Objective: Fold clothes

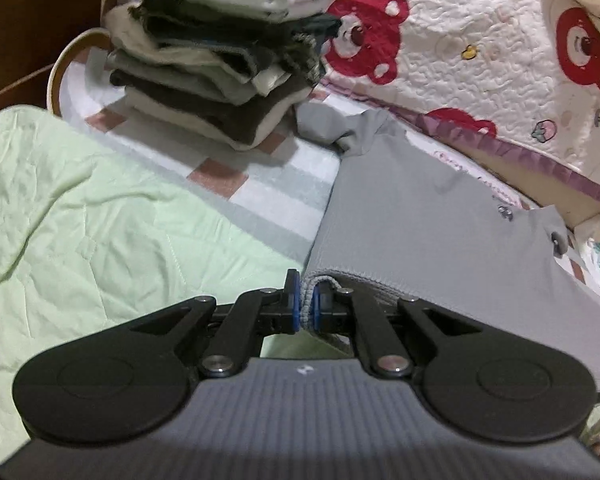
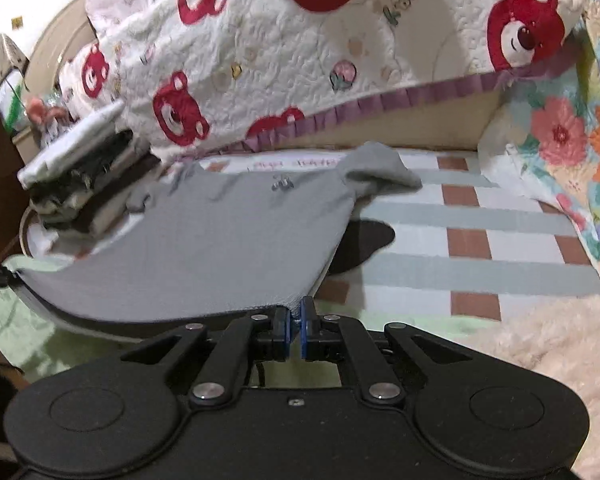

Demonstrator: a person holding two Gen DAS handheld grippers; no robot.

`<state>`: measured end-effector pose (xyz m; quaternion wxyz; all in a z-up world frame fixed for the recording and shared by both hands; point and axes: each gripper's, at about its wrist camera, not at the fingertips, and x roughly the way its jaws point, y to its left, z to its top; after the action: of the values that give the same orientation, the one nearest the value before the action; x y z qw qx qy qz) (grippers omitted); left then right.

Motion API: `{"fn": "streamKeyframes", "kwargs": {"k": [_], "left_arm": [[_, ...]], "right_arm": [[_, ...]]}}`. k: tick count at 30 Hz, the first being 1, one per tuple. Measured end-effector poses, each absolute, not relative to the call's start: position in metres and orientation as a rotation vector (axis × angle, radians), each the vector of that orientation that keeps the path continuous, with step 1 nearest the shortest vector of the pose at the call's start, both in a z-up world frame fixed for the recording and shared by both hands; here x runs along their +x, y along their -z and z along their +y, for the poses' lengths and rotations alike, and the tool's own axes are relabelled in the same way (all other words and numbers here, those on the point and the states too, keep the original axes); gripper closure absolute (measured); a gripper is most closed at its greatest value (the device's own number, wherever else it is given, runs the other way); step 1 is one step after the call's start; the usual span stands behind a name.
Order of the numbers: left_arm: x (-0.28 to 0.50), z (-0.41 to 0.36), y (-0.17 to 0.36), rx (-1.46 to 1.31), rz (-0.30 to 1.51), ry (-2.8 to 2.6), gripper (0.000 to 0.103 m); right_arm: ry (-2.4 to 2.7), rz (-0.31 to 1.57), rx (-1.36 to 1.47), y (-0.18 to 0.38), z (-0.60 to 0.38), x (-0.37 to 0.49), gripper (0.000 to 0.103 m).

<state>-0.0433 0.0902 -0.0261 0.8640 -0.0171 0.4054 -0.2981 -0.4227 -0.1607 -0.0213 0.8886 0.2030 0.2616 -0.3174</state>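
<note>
both grippers pinch the near hem of a grey shirt lifted over the bed.

the left gripper (image 1: 307,306) has its blue-padded jaws closed tight on a bunched fold at the hem's left corner; the right gripper (image 2: 296,324) has its jaws almost together on the hem's right corner, a thin edge of cloth between them. the grey shirt (image 1: 420,216) stretches away from the grippers, its near edge raised and casting a shadow on the striped sheet (image 2: 480,240), its sleeves lying at the far end. a stack of folded clothes (image 1: 216,64) sits far left, just beside the shirt's far sleeve. a bear-print quilt (image 2: 300,60) hangs along the far side, and a pale green blanket (image 1: 80,200) lies near left.
</note>
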Motion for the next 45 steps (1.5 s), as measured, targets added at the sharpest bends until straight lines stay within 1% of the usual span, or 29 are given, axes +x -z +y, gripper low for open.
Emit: {"fn": "streamKeyframes", "kwargs": {"k": [3, 7, 8, 14, 16, 18, 19, 20, 21, 22, 23, 27, 30, 31, 33, 34, 35, 36, 37, 39, 40, 42, 45], "left_arm": [[-0.041, 0.096, 0.028, -0.029, 0.881, 0.62, 0.097], [-0.035, 0.106, 0.047, -0.103, 0.989, 0.622, 0.097], [-0.033, 0.105, 0.051, -0.073, 1.024, 0.64, 0.097], [-0.024, 0.08, 0.059, 0.292, 1.219, 0.724, 0.095], [-0.021, 0.071, 0.062, 0.418, 1.279, 0.749, 0.095], [-0.019, 0.063, 0.064, 0.545, 1.337, 0.772, 0.095], [-0.017, 0.059, 0.066, 0.609, 1.365, 0.782, 0.093], [-0.016, 0.056, 0.06, 0.634, 1.372, 0.8, 0.088], [-0.015, 0.054, 0.048, 0.624, 1.37, 0.821, 0.085], [-0.013, 0.051, 0.036, 0.608, 1.369, 0.843, 0.078], [-0.013, 0.046, 0.024, 0.599, 1.361, 0.867, 0.074], [-0.009, 0.011, -0.018, 0.612, 1.287, 0.946, 0.07], [0.002, -0.035, -0.038, 0.58, 1.179, 0.996, 0.062], [0.005, -0.055, -0.039, 0.576, 1.15, 1.01, 0.061], [0.012, -0.102, -0.034, 0.583, 1.106, 1.037, 0.061], [0.016, -0.125, -0.031, 0.587, 1.085, 1.05, 0.061], [0.019, -0.149, -0.028, 0.59, 1.063, 1.063, 0.061], [0.022, -0.172, -0.026, 0.594, 1.041, 1.076, 0.061], [0.026, -0.195, -0.023, 0.597, 1.019, 1.088, 0.061], [0.034, -0.241, -0.012, 0.61, 0.979, 1.091, 0.064], [0.038, -0.262, -0.001, 0.596, 0.958, 1.082, 0.065], [0.037, -0.296, 0.014, 0.512, 0.9, 1.114, 0.063], [0.032, -0.337, 0.045, 0.452, 0.786, 1.134, 0.062]], "right_arm": [[0.651, 0.564, 0.407, 0.018, -0.156, -0.424, 0.099], [0.646, 0.614, 0.478, 0.03, -0.153, -0.427, 0.099], [0.65, 0.624, 0.494, 0.033, -0.152, -0.427, 0.099], [0.561, 0.817, 0.494, 0.055, -0.156, -0.408, 0.098], [0.524, 0.89, 0.495, 0.056, -0.16, -0.405, 0.098], [0.492, 0.92, 0.521, 0.054, -0.167, -0.405, 0.098], [0.478, 0.926, 0.54, 0.053, -0.171, -0.405, 0.097], [0.458, 0.93, 0.561, 0.051, -0.174, -0.406, 0.096], [0.431, 0.925, 0.587, 0.048, -0.176, -0.408, 0.096], [0.407, 0.906, 0.614, 0.044, -0.176, -0.411, 0.094], [0.379, 0.887, 0.644, 0.04, -0.177, -0.415, 0.09], [0.351, 0.792, 0.682, 0.015, -0.194, -0.435, 0.088], [0.397, 0.691, 0.647, -0.001, -0.23, -0.438, 0.088], [0.42, 0.666, 0.641, -0.003, -0.249, -0.432, 0.087], [0.461, 0.618, 0.638, -0.005, -0.289, -0.419, 0.082], [0.476, 0.599, 0.656, -0.003, -0.314, -0.408, 0.081], [0.49, 0.581, 0.674, -0.001, -0.339, -0.398, 0.076], [0.504, 0.562, 0.703, 0.003, -0.363, -0.387, 0.069], [0.516, 0.544, 0.748, 0.01, -0.388, -0.378, 0.067], [0.538, 0.508, 0.849, 0.028, -0.438, -0.36, 0.056], [0.547, 0.492, 0.925, 0.045, -0.46, -0.353, 0.055], [0.577, 0.448, 1.071, 0.079, -0.487, -0.347, 0.055], [0.639, 0.373, 1.22, 0.129, -0.501, -0.343, 0.053]]}}
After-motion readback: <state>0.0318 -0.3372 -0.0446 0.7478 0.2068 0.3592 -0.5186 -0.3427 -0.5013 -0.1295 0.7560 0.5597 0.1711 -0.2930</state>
